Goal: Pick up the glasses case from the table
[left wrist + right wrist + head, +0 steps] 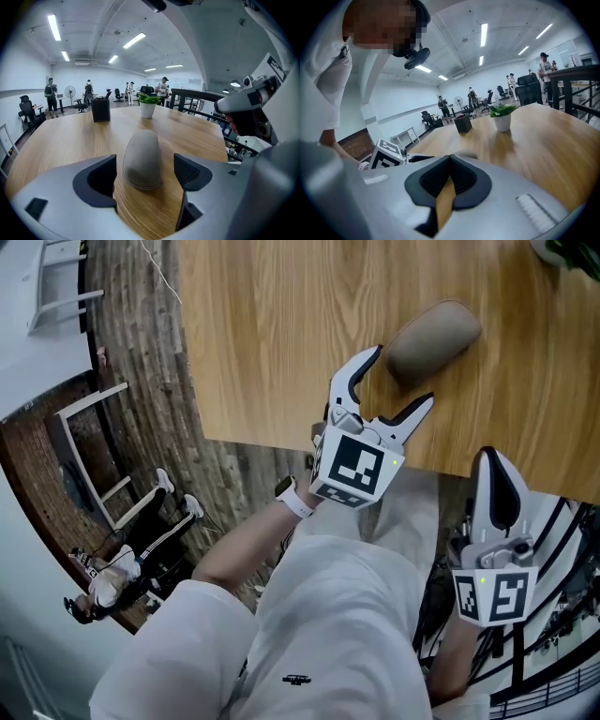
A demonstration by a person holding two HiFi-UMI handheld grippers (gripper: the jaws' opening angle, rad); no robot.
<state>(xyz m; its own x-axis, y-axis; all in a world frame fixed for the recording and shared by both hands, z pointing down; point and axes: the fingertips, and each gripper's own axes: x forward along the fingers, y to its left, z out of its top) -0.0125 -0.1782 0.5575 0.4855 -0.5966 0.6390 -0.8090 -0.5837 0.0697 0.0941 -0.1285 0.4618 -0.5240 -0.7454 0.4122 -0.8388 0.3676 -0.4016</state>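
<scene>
Head view: our left tool [401, 377] stands open at the near end of the glasses case [433, 341] on the bench [262, 334]. Left gripper view: the case [142, 159] lies between the jaws, untouched. It is probably light, stiff and smooth, so we should clamp its long sides. Right gripper view: the right tool [449, 180] is closed and empty.

Big open office rm: white walls [18, 70] & ceiling w/ long strip lights [54, 27], dark plank floor [141, 343] under the near edge of a light-wood tabletop [281, 334]. Twd the tabletop's far edge stand a black box [100, 110] & a green plant in a white pot [147, 105], near each other; behind them a pedestal fan [70, 91], black office chairs [26, 110] & several ppl [89, 89] by the back wall. Black railing [187, 101] runs past the tabletop's right edge; a white frame rack [94, 456] stands on the floor off its left edge.
</scene>
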